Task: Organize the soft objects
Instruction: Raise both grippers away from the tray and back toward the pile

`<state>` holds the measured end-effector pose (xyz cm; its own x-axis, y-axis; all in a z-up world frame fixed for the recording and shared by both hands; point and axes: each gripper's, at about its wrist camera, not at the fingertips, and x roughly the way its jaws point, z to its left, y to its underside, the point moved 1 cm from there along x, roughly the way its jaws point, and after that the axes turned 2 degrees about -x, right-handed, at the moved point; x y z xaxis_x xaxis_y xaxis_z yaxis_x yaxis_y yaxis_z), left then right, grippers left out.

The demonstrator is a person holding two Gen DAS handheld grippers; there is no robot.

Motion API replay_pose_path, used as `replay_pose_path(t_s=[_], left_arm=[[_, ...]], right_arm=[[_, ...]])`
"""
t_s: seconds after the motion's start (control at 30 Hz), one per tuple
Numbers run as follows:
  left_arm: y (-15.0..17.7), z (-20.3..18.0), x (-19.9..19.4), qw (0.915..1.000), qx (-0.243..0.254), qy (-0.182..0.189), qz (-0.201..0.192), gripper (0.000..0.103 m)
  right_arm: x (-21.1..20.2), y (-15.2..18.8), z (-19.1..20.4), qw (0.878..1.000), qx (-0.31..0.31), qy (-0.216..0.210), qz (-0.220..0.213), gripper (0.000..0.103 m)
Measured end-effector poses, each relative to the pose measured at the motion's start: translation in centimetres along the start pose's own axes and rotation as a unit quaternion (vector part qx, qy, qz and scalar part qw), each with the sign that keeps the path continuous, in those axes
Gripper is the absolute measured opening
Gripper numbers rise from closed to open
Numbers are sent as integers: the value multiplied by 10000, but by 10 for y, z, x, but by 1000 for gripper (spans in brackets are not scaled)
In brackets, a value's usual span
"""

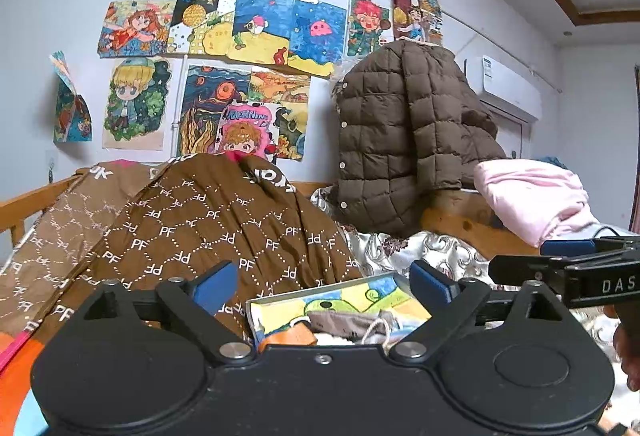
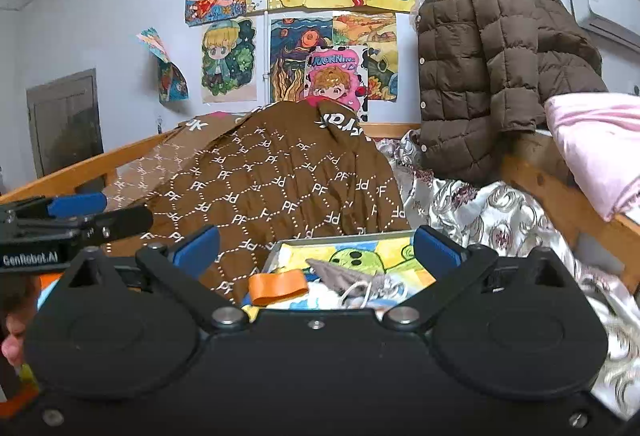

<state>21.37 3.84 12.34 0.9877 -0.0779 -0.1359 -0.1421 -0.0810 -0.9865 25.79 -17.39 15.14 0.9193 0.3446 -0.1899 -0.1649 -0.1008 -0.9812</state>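
Both the left gripper (image 1: 324,282) and right gripper (image 2: 316,250) gape wide, empty; reaching far, a finger could snag the brown monogrammed quilted blanket (image 1: 224,220), dragging it off its heap.

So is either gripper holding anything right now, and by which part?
Nothing is held. The left gripper and the right gripper both stand open, with no cloth between their fingers.

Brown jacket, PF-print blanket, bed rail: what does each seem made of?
Brown jacket: matte quilted fabric, apparently padded; puffy stitched squares, snap buttons. PF-print blanket: soft woven or knit cloth, it seems; drapes in folds. Bed rail: varnished wood; orange grain, slight sheen.
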Motion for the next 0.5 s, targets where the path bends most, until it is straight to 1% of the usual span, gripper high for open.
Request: replay_pose_path(t_s=[0.2,0.27,0.33,0.5], left_arm=[[10,-11,-38,9999,76,56,89,98],[15,-14,-49,10000,32,35,78,99],[21,-17,-58,9999,10,53,113,100],[41,-24,-78,9994,48,74,346,102]], right_arm=[[-40,23,6,9999,26,132,-19,102],[-55,34,7,9997,39,240,-71,102],[-67,47,6,9993,122,341,-36,102],[-92,82,5,9973,356,642,93,102]])
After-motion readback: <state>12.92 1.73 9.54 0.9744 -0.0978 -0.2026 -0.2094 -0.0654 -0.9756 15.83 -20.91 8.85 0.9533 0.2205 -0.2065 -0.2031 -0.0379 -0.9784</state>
